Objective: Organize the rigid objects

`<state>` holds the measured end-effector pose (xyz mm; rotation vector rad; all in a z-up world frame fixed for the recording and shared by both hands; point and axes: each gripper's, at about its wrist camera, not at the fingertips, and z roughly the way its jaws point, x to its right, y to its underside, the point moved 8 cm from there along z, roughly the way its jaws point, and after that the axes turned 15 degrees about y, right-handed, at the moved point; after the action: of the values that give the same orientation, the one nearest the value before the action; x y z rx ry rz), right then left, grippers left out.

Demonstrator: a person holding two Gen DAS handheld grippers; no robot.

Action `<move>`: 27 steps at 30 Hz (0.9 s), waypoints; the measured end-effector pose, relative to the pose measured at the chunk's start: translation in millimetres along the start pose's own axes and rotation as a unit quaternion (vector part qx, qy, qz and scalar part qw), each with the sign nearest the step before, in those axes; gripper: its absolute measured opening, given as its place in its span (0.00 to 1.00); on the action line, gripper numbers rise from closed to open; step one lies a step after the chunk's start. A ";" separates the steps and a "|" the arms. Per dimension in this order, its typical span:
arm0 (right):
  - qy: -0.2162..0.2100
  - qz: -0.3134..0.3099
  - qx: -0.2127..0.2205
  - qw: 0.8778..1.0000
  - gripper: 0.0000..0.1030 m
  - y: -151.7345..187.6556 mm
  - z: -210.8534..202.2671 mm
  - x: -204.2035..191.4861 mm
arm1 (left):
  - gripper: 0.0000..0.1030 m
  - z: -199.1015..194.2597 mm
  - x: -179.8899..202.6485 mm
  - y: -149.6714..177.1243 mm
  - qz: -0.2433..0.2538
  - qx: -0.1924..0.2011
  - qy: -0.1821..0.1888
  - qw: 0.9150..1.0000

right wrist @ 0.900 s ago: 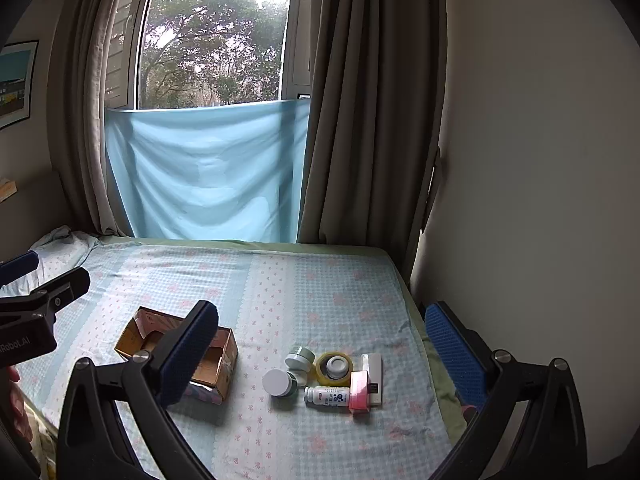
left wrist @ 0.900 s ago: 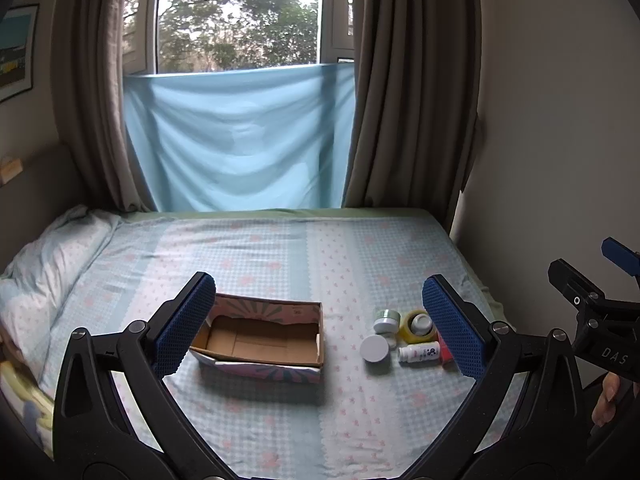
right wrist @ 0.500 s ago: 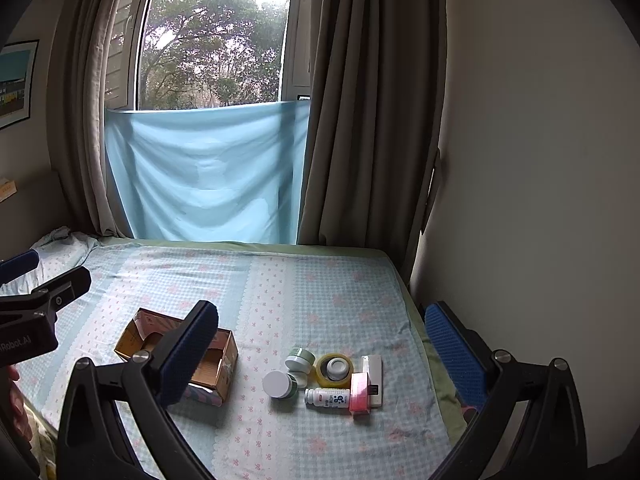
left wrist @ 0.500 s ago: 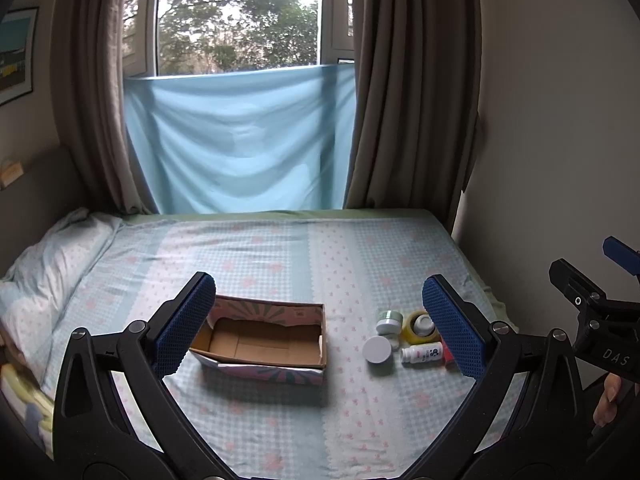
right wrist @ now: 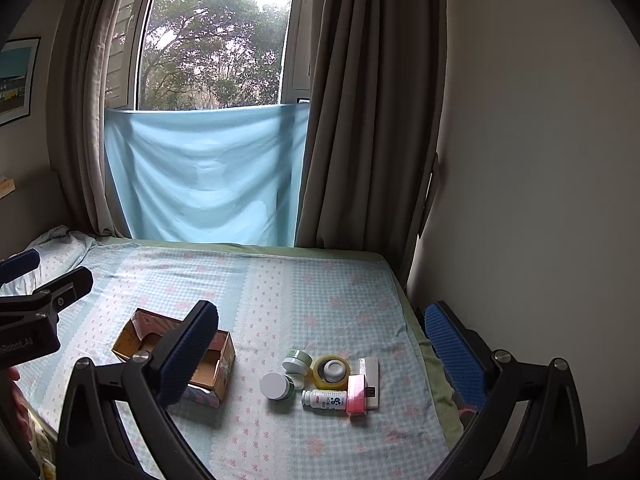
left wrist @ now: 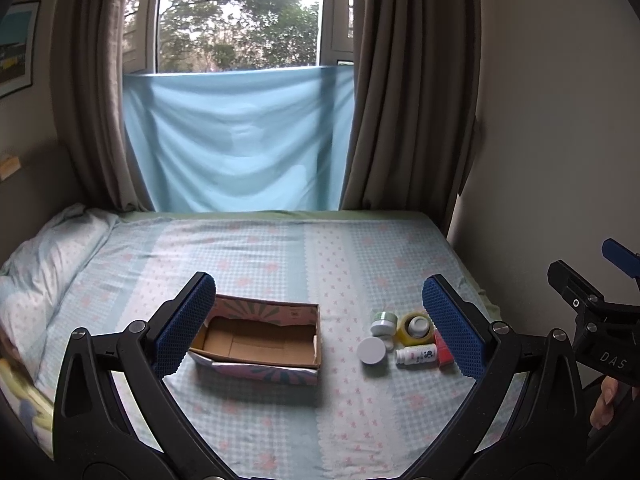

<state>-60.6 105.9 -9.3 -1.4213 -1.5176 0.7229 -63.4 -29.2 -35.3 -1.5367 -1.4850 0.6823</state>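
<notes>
Both the left gripper [left wrist: 318, 322] and the right gripper [right wrist: 322, 346] hovered above the bed [left wrist: 280, 248], jaws spread wide and empty. An open cardboard box [left wrist: 260, 338] lay toward the bed's near edge. Beside it, nearer the right edge, clustered a white-lidded jar [right wrist: 276, 385], tape roll [right wrist: 331, 372], white bottle [right wrist: 326, 399] and pink box [right wrist: 357, 394].

Your view from right wrist: box [right wrist: 216, 364] on bed [right wrist: 320, 288], left of item cluster. Two jars [right wrist: 276, 385] nearest box, tape roll [right wrist: 331, 372] right of them, bottle [right wrist: 325, 399] lying in front, flat packs [right wrist: 362, 384] rightmost. Wall [right wrist: 540, 200] right of bed.
</notes>
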 end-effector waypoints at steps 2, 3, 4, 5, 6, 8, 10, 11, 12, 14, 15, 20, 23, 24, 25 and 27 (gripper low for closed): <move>0.002 0.000 0.000 1.000 1.00 1.2 -1.0 -0.2 | 1.00 -0.1 -1.0 0.0 0.001 0.000 -0.005 1.000; 0.002 0.000 0.000 1.000 1.00 1.0 -1.1 -0.2 | 1.00 -0.1 -1.5 0.0 0.003 0.000 -0.007 1.000; 0.003 0.000 0.001 1.000 1.00 0.4 -1.5 -0.6 | 1.00 -0.5 -2.0 0.2 0.004 0.000 -0.010 1.000; 0.003 0.001 0.001 1.000 1.00 1.0 -2.0 0.2 | 1.00 -0.5 -2.3 -0.5 0.005 0.000 -0.011 1.000; 0.003 0.001 0.001 1.000 1.00 0.8 -1.8 0.7 | 1.00 -0.4 -2.2 -0.3 0.006 0.000 -0.011 1.000; 0.004 0.001 0.001 1.000 1.00 1.0 -2.1 0.4 | 1.00 0.0 -2.3 -0.4 0.008 0.000 -0.013 1.000; 0.004 0.003 0.001 1.000 1.00 1.9 -3.1 0.4 | 1.00 0.5 -2.2 -0.8 0.009 0.000 -0.014 1.000; 0.004 0.003 0.001 1.000 1.00 1.6 -3.0 0.4 | 1.00 0.2 -2.6 -1.4 0.010 0.001 -0.014 1.000; 0.005 0.004 0.001 1.000 1.00 1.2 -3.4 0.2 | 1.00 0.2 -2.9 -1.9 0.010 0.001 -0.014 1.000; 0.006 0.005 0.002 1.000 1.00 1.4 -4.2 0.1 | 1.00 0.6 -3.8 -2.9 0.010 0.002 -0.013 1.000; 0.006 0.005 0.002 1.000 1.00 1.3 -4.5 -0.1 | 1.00 0.8 -4.0 -2.4 0.010 0.002 -0.013 1.000; 0.008 0.009 0.003 1.000 1.00 1.5 -5.9 -2.5 | 1.00 2.1 -6.9 -3.3 0.011 0.002 -0.011 1.000; 0.010 0.011 0.003 1.000 1.00 1.6 -6.0 -3.4 | 1.00 4.0 -8.3 -3.5 0.010 0.001 -0.012 1.000; 0.010 0.013 0.004 1.000 1.00 1.9 -5.9 -3.5 | 1.00 4.6 -9.2 -3.6 0.010 0.000 -0.012 1.000; 0.011 0.014 0.004 1.000 1.00 1.7 -5.9 -3.9 | 1.00 5.5 -10.1 -3.6 0.010 -0.003 -0.013 1.000; 0.014 0.016 -0.001 1.000 1.00 1.0 -4.5 -4.5 | 1.00 9.3 -12.1 -3.9 0.007 -0.014 -0.011 1.000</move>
<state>-56.5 101.0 -9.2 -1.4535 -1.4782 0.7187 -74.9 -39.4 -38.5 -1.5658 -1.5073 0.6919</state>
